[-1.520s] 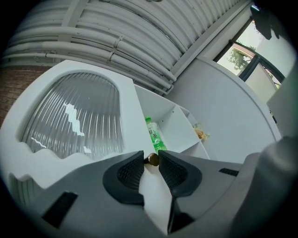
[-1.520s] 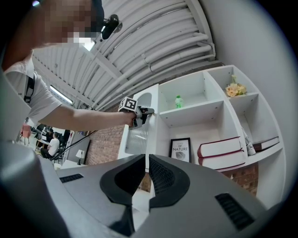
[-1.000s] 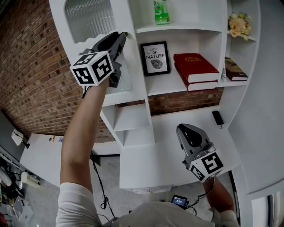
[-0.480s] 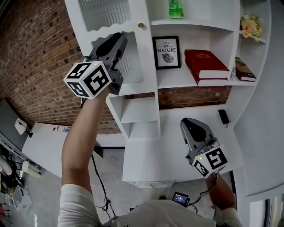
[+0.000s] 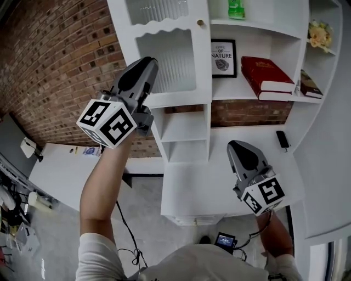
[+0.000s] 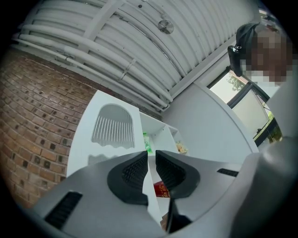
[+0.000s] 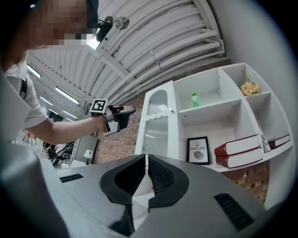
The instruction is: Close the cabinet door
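The white cabinet door [image 5: 171, 55] with ribbed glass and a small round knob [image 5: 200, 23] lies flat, or nearly flat, against the cabinet's left column. My left gripper [image 5: 149, 61] is raised in front of the door's lower left and stands apart from it. Its jaws are closing, still a narrow gap apart, with nothing between them. In the left gripper view the door [image 6: 111, 130] shows beyond the left gripper [image 6: 150, 155]. My right gripper [image 5: 236, 145] hovers low over the white counter, shut and empty. The right gripper view looks past the right gripper [image 7: 147, 158] at the door [image 7: 157, 125].
Open shelves on the right hold a green bottle [image 5: 237, 10], a framed print [image 5: 223, 57], a red book [image 5: 269, 77], a second book [image 5: 310, 85] and flowers [image 5: 321, 35]. A small black object [image 5: 282, 139] lies on the counter [image 5: 186, 192]. A brick wall [image 5: 60, 66] is at the left.
The door has swung from ajar to flat against the cabinet. My left gripper has come away from it, down and to the left. The right gripper shifted slightly.
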The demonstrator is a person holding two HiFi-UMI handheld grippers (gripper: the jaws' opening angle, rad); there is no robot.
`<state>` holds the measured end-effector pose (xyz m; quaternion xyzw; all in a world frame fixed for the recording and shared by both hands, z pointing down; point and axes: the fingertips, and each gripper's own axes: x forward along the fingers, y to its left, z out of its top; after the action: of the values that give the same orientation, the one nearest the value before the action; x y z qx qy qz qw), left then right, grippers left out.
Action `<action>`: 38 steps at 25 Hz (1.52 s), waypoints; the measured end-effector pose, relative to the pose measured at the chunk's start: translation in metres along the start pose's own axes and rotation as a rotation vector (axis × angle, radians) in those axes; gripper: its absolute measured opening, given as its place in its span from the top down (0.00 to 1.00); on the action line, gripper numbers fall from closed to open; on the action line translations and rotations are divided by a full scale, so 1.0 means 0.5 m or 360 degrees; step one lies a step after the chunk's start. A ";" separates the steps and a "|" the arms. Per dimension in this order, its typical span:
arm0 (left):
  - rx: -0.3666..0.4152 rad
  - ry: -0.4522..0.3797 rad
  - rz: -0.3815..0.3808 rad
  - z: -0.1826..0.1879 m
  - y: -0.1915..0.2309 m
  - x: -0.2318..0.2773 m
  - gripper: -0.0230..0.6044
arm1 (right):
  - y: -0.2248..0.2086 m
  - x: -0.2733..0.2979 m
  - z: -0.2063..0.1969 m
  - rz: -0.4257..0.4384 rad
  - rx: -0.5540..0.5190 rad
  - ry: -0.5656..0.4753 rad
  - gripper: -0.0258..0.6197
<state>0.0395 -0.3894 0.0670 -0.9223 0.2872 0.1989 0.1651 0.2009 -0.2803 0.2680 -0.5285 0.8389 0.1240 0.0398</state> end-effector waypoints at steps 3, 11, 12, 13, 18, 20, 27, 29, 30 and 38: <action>-0.0043 0.0018 0.0034 -0.003 0.005 -0.067 0.88 | 0.042 0.004 0.003 -0.0001 0.0003 0.0010 0.92; -0.0120 0.0028 0.0020 -0.004 -0.013 -0.203 0.89 | 0.137 -0.012 0.013 -0.0034 0.0005 0.0026 0.92; -0.0127 0.0028 0.0019 -0.006 -0.017 -0.218 0.89 | 0.146 -0.015 0.015 -0.0041 0.0005 0.0027 0.92; -0.0136 0.0027 0.0021 -0.008 -0.024 -0.233 0.89 | 0.153 -0.020 0.016 -0.0046 0.0004 0.0027 0.92; -0.0206 0.0032 0.0016 -0.029 -0.064 -0.295 0.90 | 0.177 -0.042 0.021 -0.0066 0.0002 0.0034 0.92; -0.0235 0.0038 0.0006 -0.035 -0.075 -0.322 0.90 | 0.193 -0.046 0.027 -0.0076 -0.0001 0.0037 0.91; -0.0313 0.0086 0.0033 -0.071 -0.100 -0.403 0.90 | 0.239 -0.067 0.028 -0.0086 0.0000 0.0051 0.92; -0.0340 0.0103 0.0043 -0.084 -0.107 -0.427 0.90 | 0.251 -0.074 0.025 -0.0089 0.0002 0.0059 0.92; -0.0351 0.0111 0.0048 -0.090 -0.111 -0.441 0.90 | 0.257 -0.078 0.023 -0.0091 0.0003 0.0064 0.92; -0.0494 0.0174 0.0098 -0.143 -0.152 -0.540 0.90 | 0.291 -0.118 0.018 -0.0127 0.0021 0.0096 0.92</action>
<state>-0.0998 -0.2345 0.2682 -0.9370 0.2897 0.1953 -0.0015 0.0955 -0.1664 0.2952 -0.5646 0.8188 0.1009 0.0229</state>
